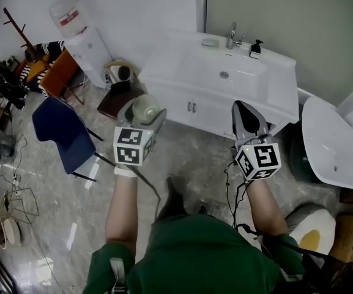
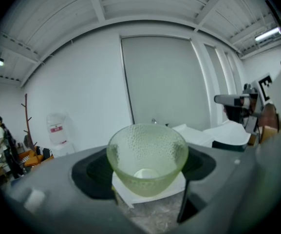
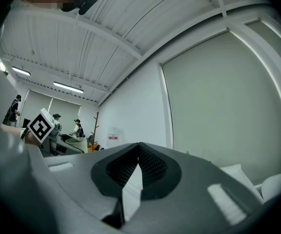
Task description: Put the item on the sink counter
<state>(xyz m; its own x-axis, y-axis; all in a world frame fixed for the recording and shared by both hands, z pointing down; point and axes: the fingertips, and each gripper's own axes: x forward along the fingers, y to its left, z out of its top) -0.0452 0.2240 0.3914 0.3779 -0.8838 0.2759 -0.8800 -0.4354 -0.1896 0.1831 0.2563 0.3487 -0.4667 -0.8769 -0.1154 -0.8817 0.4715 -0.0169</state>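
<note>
**Bowl Held Short of the Sink Counter**

And there it was: the left gripper (image 1: 138, 116) had a pale green, pebbled glass bowl (image 2: 147, 160) pinched between its jaws; mouth up, rim level, nothing inside it that could be made out. In the head view the bowl hung above the floor, just short of the near left corner of the white sink counter (image 1: 280, 84); it was not resting on the counter.

Over on the right, the right gripper (image 1: 243, 108) was pressed shut with nothing between its jaws; its own view showed the two ribbed pads meeting in a thin line. It pointed at the counter's near edge, right of the basin (image 1: 225, 72).

At the far side of the counter stood the faucet (image 1: 232, 37); a small soap dish (image 1: 209, 42) lay just to its left, and a pump dispenser (image 1: 256, 49) sat just to its right. On the floor to the left, a blue chair (image 1: 63, 133) stood well apart from the sink; further back was a water dispenser (image 1: 81, 41).
</note>
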